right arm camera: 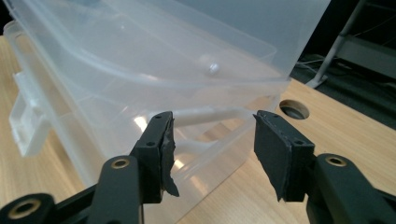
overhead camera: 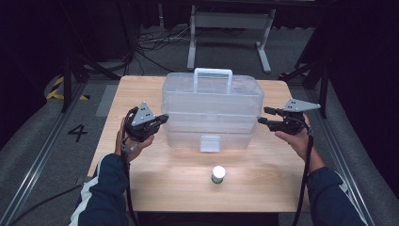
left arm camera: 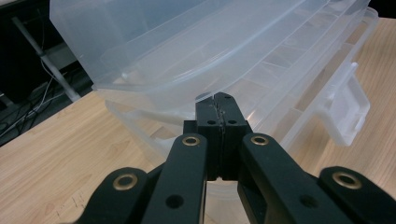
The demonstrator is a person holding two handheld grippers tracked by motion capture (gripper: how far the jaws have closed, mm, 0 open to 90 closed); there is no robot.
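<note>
A clear plastic tiered box with a white handle stands mid-table, its front latch facing me. My left gripper is at the box's left end. In the left gripper view the jaws are pressed together, tips against the seam under the upper tier. My right gripper hovers at the box's right end. Its pads stand apart with nothing between them, the box wall just behind.
A small white-capped jar stands on the wooden table in front of the box. A round hole is cut in the tabletop beside the box's right end. A metal stand and cables lie beyond the far edge.
</note>
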